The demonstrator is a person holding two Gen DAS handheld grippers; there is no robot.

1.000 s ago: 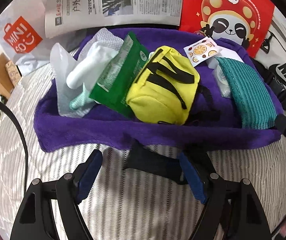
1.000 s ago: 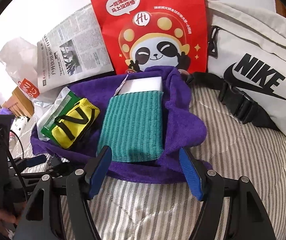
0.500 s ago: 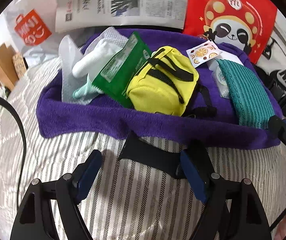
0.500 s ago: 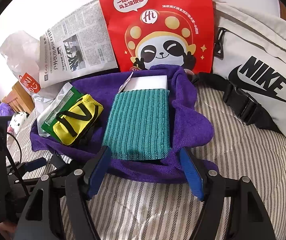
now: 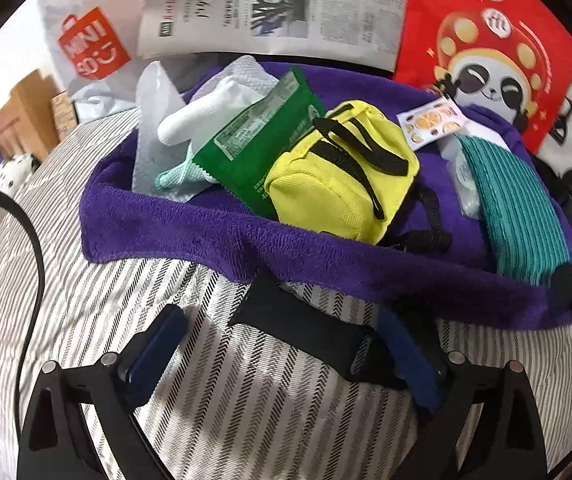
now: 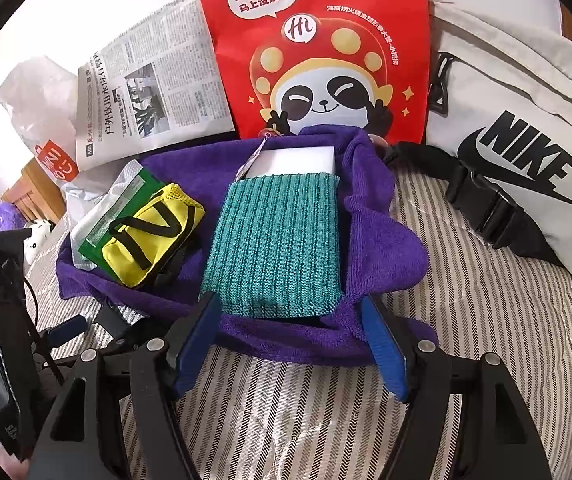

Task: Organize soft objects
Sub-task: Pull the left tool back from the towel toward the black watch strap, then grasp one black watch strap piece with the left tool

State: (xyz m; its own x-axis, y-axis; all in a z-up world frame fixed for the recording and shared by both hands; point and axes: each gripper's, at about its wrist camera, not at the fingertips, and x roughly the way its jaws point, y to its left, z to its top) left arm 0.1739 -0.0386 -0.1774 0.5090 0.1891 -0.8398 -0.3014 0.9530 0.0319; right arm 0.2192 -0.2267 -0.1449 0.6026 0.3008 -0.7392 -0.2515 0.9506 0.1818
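Note:
A purple towel (image 5: 190, 224) lies on the striped bed, also in the right wrist view (image 6: 382, 220). On it lie a yellow pouch (image 5: 338, 184), a green packet (image 5: 254, 148), white cloths (image 5: 206, 108) and a teal knitted cloth (image 6: 278, 244). A black strap (image 5: 306, 328) sticks out from under the towel's near edge. My left gripper (image 5: 286, 344) is open, just short of that edge with the strap between its fingers. My right gripper (image 6: 292, 336) is open, its tips on either side of the teal cloth's near end.
A red panda bag (image 6: 318, 52), a newspaper (image 5: 278, 4) and a white plastic bag (image 5: 86, 44) lie behind the towel. A white Nike waist bag (image 6: 518, 152) lies at the right. The striped bedcover (image 6: 486, 360) is in front.
Both grippers have moved forward toward the towel. The right gripper's tips now flank the teal cloth's near end. The left gripper's fingers now stand around the black strap.

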